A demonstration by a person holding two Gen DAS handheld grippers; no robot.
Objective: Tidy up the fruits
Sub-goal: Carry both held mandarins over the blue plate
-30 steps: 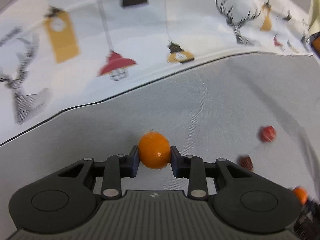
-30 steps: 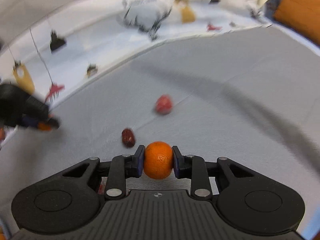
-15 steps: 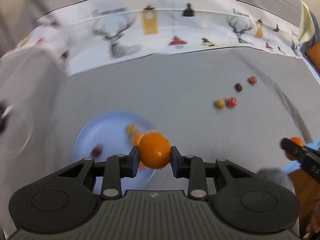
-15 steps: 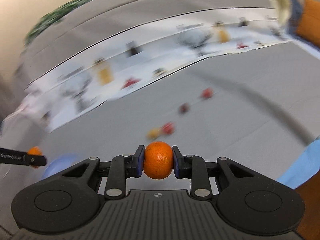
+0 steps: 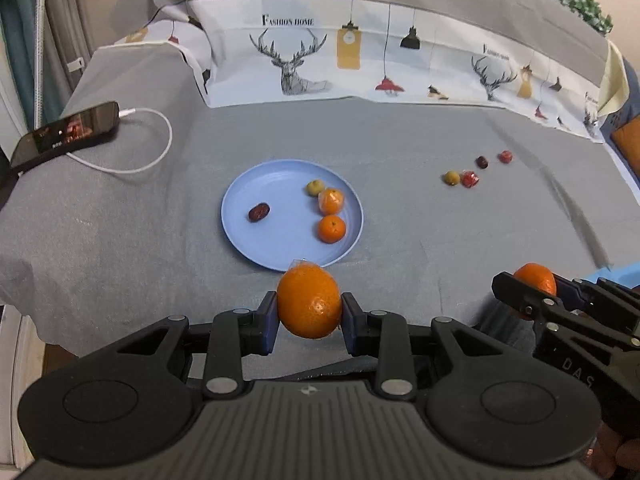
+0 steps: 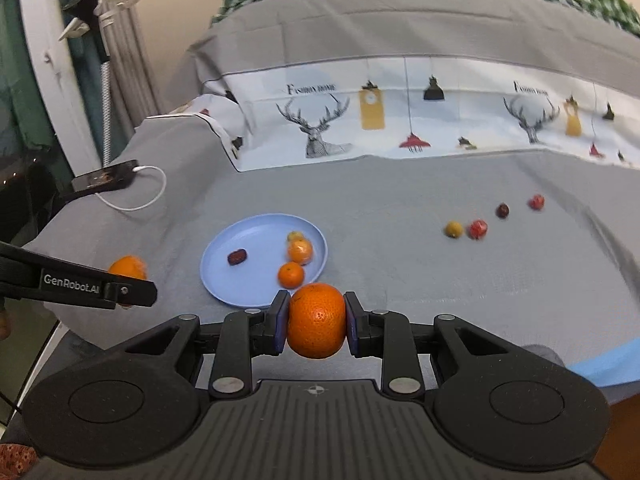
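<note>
My left gripper (image 5: 309, 322) is shut on a plastic-wrapped orange (image 5: 309, 305), held above the near edge of the blue plate (image 5: 256, 240). My right gripper (image 6: 317, 322) is shut on a second orange (image 6: 317, 320), also just short of the plate (image 6: 224, 280). The plate holds two small oranges (image 5: 331, 229), a yellow fruit (image 5: 315, 187) and a dark date (image 5: 259, 212). Several small fruits lie on the grey cloth to the right: a yellow one (image 5: 451, 177), a red one (image 5: 469, 179), a dark one (image 5: 482, 162) and another red one (image 5: 505, 156).
A phone (image 5: 66, 133) with a white charging cable (image 5: 154, 156) lies at the far left. A deer-print cloth (image 5: 360, 68) covers the back. The grey surface drops off at the left edge (image 5: 24, 280). A phone stand (image 6: 100, 20) rises at the left.
Both grippers have pulled back and swung left from the loose fruits, each still holding its orange. The blue plate now lies just ahead of both.
</note>
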